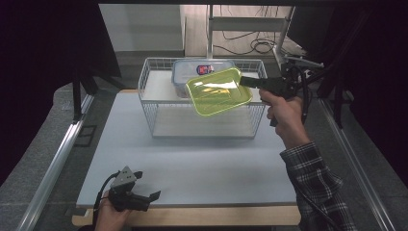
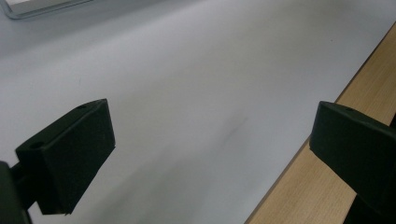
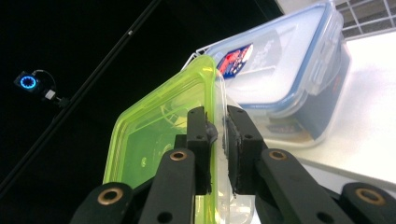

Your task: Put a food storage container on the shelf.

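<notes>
The wire basket (image 1: 202, 103) at the far middle of the white mat (image 1: 192, 159) serves as the landmark.

Well short of the basket, at the mat's near left corner, the left gripper (image 1: 146, 197) rests in the person's hand. In the left gripper view its jaws stand wide apart with nothing between them, just bare mat and the wooden table edge (image 2: 322, 186) below.

Inside the basket, toward its back, sits a clear lidded box (image 1: 199, 72) with a blue-edged lid and a red and blue label.

Above the basket's right half, in front of that box, hangs the green tub (image 1: 219, 90), tilted with its open side toward the high camera. It touches neither the basket nor the box, as far as the high view shows.

Right of the basket, the right gripper (image 1: 248, 82) reaches in level. In the right gripper view (image 3: 218, 135) its jaws are nearly closed, pinching the tub's (image 3: 159, 144) rim edge-on, one pad inside the wall and one outside.

Judging by this, the tub is gripped and airborne, so the pick-up is done. Whether it is going into the basket or coming out I cannot tell; either way, setting it down and letting go remain.
</notes>
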Motion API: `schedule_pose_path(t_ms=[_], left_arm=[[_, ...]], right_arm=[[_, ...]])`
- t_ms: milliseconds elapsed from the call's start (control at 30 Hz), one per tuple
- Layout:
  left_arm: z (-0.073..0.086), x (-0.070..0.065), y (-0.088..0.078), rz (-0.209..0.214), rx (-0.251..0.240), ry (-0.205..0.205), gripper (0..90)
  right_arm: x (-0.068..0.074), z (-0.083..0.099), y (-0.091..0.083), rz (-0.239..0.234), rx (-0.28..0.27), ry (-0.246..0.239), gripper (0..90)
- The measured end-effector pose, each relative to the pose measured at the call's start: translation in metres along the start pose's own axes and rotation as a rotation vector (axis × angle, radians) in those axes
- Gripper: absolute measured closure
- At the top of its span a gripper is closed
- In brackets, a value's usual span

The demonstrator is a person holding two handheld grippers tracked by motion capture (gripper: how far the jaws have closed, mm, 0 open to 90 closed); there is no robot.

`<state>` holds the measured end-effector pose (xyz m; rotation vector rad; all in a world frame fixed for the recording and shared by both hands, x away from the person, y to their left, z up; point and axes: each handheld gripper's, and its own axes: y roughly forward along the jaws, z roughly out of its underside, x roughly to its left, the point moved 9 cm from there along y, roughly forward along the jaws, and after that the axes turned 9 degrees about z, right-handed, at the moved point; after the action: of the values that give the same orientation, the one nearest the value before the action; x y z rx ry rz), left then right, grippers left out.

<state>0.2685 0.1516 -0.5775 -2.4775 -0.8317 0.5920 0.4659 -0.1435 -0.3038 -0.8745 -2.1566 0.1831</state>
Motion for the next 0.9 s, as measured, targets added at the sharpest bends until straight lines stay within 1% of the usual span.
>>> schedule_pose_path(t_ms=[133, 467, 667, 900], left_arm=[[0.000, 0.000, 0.000, 0.000, -0.001, 0.000, 0.1], [0.000, -0.001, 0.001, 0.005, 0.003, 0.004, 0.0], [0.000, -0.001, 0.001, 0.006, 0.003, 0.005, 0.0], [0.000, -0.002, 0.001, 0.011, 0.001, 0.001, 0.0]], right_arm=[[0.001, -0.007, 0.002, 0.000, -0.015, 0.010, 80.6], [0.009, -0.023, 0.009, 0.011, -0.043, 0.013, 80.7], [0.013, -0.031, 0.016, 0.024, -0.057, 0.009, 80.8], [0.017, -0.043, 0.026, 0.045, -0.075, 0.019, 80.9]])
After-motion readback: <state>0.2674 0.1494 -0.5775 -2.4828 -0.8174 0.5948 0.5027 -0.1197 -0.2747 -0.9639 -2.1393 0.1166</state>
